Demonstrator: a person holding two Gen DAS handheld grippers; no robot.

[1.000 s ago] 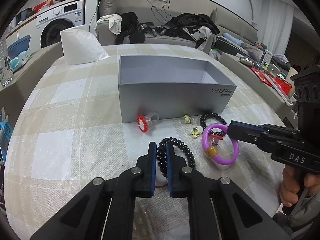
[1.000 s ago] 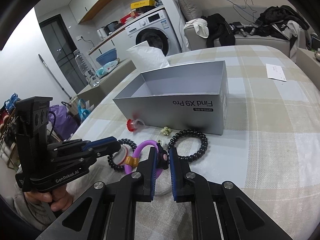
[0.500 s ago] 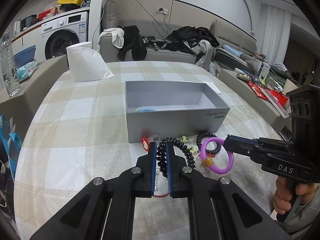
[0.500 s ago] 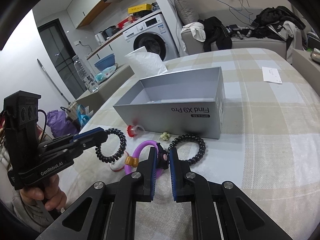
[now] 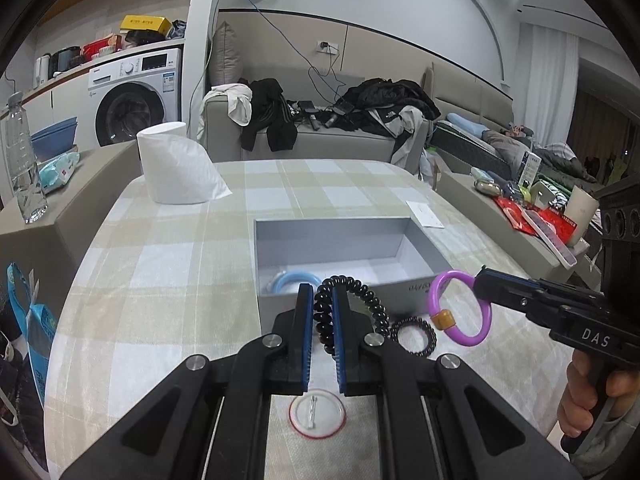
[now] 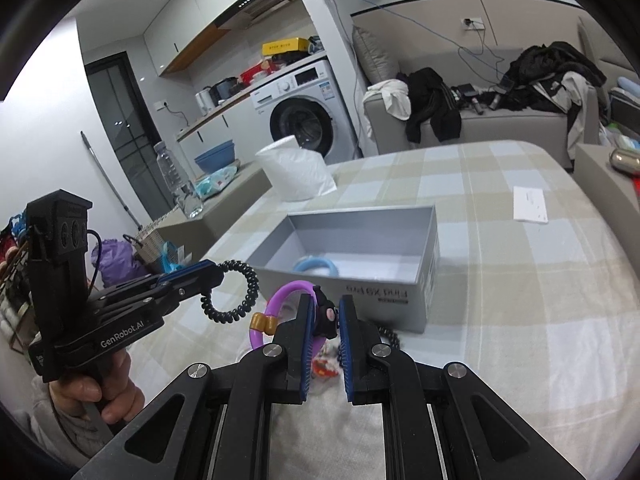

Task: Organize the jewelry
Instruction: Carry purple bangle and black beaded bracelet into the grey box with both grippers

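Both sets of jaws are pinched on jewelry and held above the table. We see the left gripper [image 5: 320,312] clamped on a black spiral-coil hair tie [image 5: 352,300], its loop hanging free in front of the near wall of the open grey cardboard box [image 5: 332,240]. Our right gripper [image 6: 325,320] grips a purple plastic ring with a gold bead [image 5: 460,312] at its small black charm [image 6: 325,316].

Inside the box lies a light-blue ring [image 6: 316,266], near the front wall. On the checked tablecloth [image 5: 160,280] just before the box rest a second black coil tie [image 5: 414,330] and a round white pin badge with a red rim [image 5: 317,415].

Writing: the box front carries inverted print we read as "Find X9 Pro"; the right tool reads "DAS", the left "GenRobot.AI".

Cloth left of the box is open; a white paper roll [image 5: 176,168] stands at the far edge.
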